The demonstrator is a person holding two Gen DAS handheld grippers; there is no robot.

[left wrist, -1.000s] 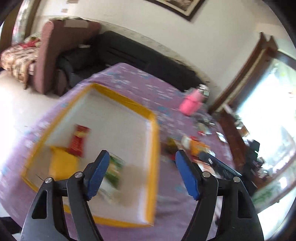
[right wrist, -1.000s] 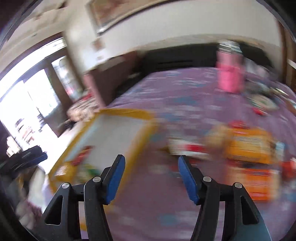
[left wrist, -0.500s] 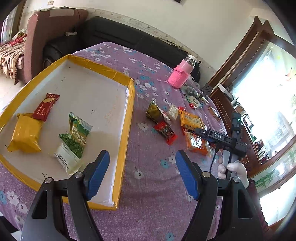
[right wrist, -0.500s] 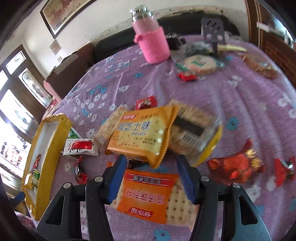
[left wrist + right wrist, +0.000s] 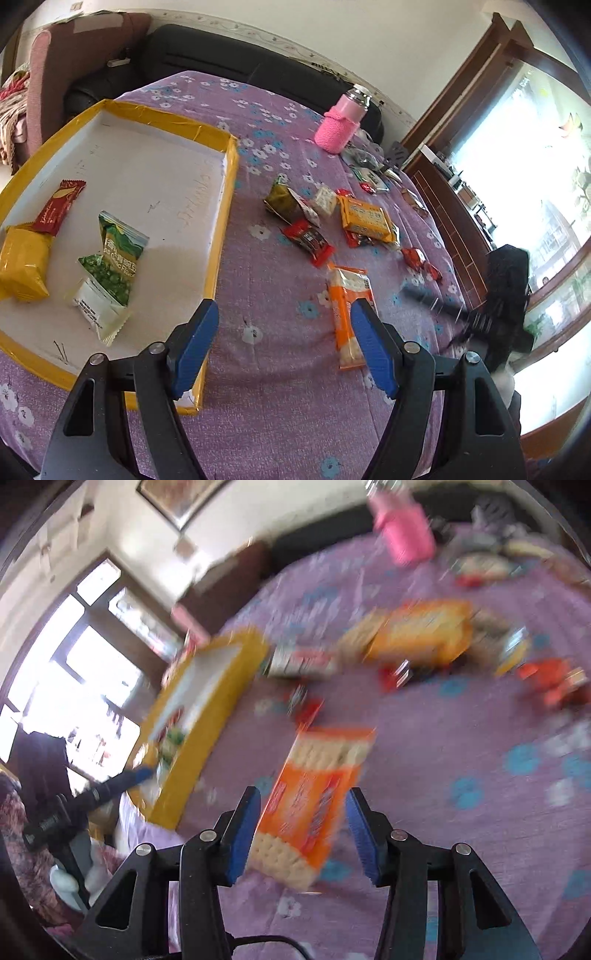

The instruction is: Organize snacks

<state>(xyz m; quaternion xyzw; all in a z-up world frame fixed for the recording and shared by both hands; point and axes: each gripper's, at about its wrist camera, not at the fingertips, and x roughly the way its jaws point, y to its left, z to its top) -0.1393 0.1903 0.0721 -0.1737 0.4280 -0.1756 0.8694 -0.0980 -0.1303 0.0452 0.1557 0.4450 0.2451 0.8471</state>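
Note:
A white tray with a yellow rim (image 5: pixel 226 206) holds a yellow packet (image 5: pixel 24 264), a red packet (image 5: pixel 59 206) and a green pea packet (image 5: pixel 114 258). My left gripper (image 5: pixel 285 306) hangs open over the purple cloth beside the tray's near corner, with nothing between its fingers. An orange cracker packet (image 5: pixel 347 291) lies just right of it, apart from the pile. In the blurred right wrist view, that packet (image 5: pixel 314 775) sits between the jaws of my right gripper (image 5: pixel 303 794), which are closing. One pad is at its edge and a thin gap shows at the other.
Loose snacks lie beyond: a yellow-orange cracker pack (image 5: pixel 365 219), a red-black packet (image 5: pixel 310 240), an olive packet (image 5: pixel 282 197) and small red sweets (image 5: pixel 415 256). A pink bottle (image 5: pixel 341 125) stands at the back. A dark sofa (image 5: pixel 207 59) runs behind the table.
My right gripper swung left and down over the orange packet, and its jaws narrowed around it. The packet now lies turned and away from the pile. My left gripper drifted right, still open.

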